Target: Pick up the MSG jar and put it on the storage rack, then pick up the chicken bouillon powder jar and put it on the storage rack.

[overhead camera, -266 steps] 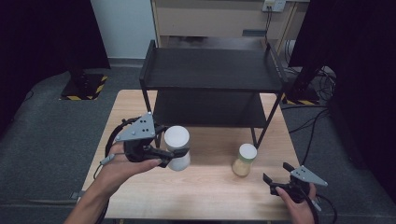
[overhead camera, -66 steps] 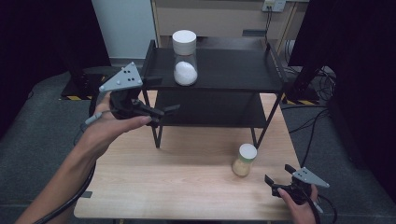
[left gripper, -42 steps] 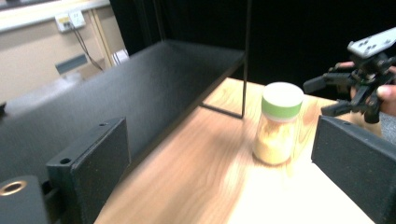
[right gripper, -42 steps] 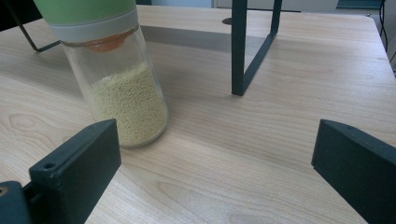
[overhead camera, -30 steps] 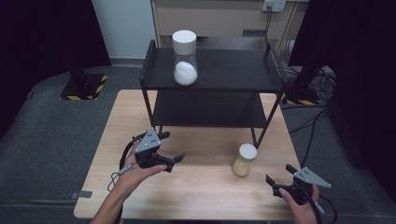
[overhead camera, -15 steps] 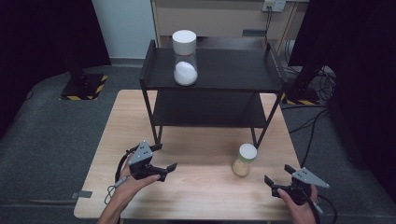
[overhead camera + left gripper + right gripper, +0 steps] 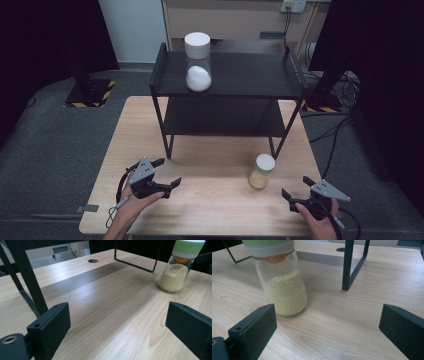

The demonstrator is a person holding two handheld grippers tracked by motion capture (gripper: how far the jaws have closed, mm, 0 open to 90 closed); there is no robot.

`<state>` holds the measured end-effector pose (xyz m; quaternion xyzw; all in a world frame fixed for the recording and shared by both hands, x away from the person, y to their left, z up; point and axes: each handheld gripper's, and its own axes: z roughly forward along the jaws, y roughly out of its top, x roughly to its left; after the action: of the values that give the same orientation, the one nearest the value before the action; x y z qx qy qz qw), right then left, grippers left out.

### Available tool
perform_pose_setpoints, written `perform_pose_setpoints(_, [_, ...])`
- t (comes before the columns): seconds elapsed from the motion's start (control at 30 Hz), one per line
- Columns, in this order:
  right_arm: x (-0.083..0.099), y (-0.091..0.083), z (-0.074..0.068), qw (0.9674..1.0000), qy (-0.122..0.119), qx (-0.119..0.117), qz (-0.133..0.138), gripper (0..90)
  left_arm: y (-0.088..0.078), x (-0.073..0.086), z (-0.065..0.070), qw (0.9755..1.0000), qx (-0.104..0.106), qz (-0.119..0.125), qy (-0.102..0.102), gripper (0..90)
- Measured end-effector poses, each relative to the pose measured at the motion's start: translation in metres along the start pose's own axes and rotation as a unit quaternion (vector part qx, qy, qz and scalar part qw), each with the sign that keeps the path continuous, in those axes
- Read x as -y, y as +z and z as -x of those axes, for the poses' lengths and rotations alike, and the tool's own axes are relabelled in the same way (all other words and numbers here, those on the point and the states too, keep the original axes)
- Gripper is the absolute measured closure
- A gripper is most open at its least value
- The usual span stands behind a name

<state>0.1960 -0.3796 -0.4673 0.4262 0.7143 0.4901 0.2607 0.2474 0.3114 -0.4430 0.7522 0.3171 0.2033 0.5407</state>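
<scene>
We are working at a wooden table [image 7: 215,200] on which a black two-tier rack [image 7: 230,75] is standing, and we judge the job to be about half done: one jar with the white lid [image 7: 198,67], holding white powder, is already sitting upright on the rack's top shelf near its left end, while the jar of yellow grains [image 7: 262,171] is waiting on the table just in front of the rack's right front leg, so that one is what is left to lift. We are holding the right gripper [image 7: 296,196] low over the table's near right corner, its jaws standing wide apart with nothing between them; in the right gripper view the jar of yellow grains [image 7: 280,282] is standing upright just ahead of the left jaw, near but not touching. We are resting the left gripper [image 7: 167,175] near the table's front left, its jaws likewise spread and empty, and in the left gripper view the same jar [image 7: 180,267] is standing well apart, off toward the far right.
</scene>
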Motion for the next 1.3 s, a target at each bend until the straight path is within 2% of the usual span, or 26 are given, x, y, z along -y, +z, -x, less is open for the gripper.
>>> perform_pose_setpoints(0.23, [-0.003, 0.002, -0.003, 1.0, -0.003, -0.007, 0.002, 1.8, 0.006, 0.0, 0.004, 0.9997, 0.007, -0.019, 0.013, 4.5])
perform_pose_setpoints(0.3, [-0.003, 0.002, -0.003, 0.9999, -0.005, -0.009, 0.002, 1.8, 0.006, -0.001, 0.005, 0.9996, 0.003, -0.023, 0.016, 4.5])
perform_pose_setpoints(0.53, [-0.004, -0.001, -0.002, 0.9999, -0.004, -0.013, 0.003, 1.3, 0.002, -0.001, 0.003, 0.9998, -0.003, -0.016, 0.008, 4.3])
perform_pose_setpoints(0.77, [-0.006, -0.004, -0.002, 0.9999, -0.002, -0.011, 0.005, 1.3, 0.001, 0.001, 0.0, 0.9997, -0.007, -0.023, 0.01, 4.4])
perform_pose_setpoints(0.93, [-0.009, -0.004, 0.002, 0.9996, -0.005, -0.029, 0.005, 1.1, 0.0, 0.0, -0.003, 0.9997, -0.007, -0.021, 0.007, 4.3])
perform_pose_setpoints(1.3, [-0.02, 0.001, -0.002, 0.9982, -0.032, -0.05, -0.002, 1.7, 0.0, 0.0, -0.003, 0.9996, -0.005, -0.026, 0.012, 4.3])
